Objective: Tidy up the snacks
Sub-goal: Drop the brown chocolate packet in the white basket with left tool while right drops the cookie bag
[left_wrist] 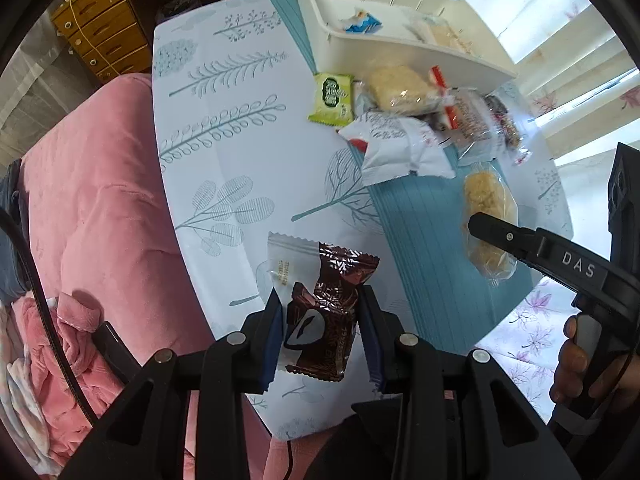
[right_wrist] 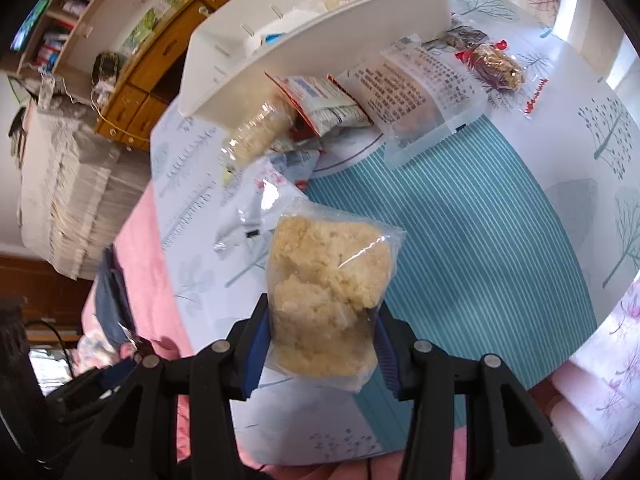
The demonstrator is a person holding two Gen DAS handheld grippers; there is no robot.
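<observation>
Left tongs (left_wrist: 320,320) clamped on a brown chocolate packet (left_wrist: 320,312), blue pads pressed to both its sides, held above the near edge of the worktop (left_wrist: 224,128). Right tongs (right_wrist: 322,344) closed around a clear bag of pale crumbly cake (right_wrist: 328,292), lifted over the striped teal band of the worktop (right_wrist: 460,220); same bag seen from the left wrist camera (left_wrist: 486,216) with the right tongs' black finger (left_wrist: 508,236) laid across it.

Toward the far edge, a white plastic organizer (left_wrist: 400,40) with slotted walls, holding a blue-and-white packet (left_wrist: 362,24) in one section and a pale wrapped cake (left_wrist: 444,34) in another. Just in front of the organizer, a loose heap of snacks: a green packet (left_wrist: 331,99) at the left end, a second clear bag of crumbly cake (left_wrist: 400,88) beside it, a white packet with red print (left_wrist: 400,148) nearer, a red-and-white wrapper (left_wrist: 442,92) and a dark nut bar (left_wrist: 506,124) at the right end. Pink bedding (left_wrist: 92,208) beside the worktop's left edge.
</observation>
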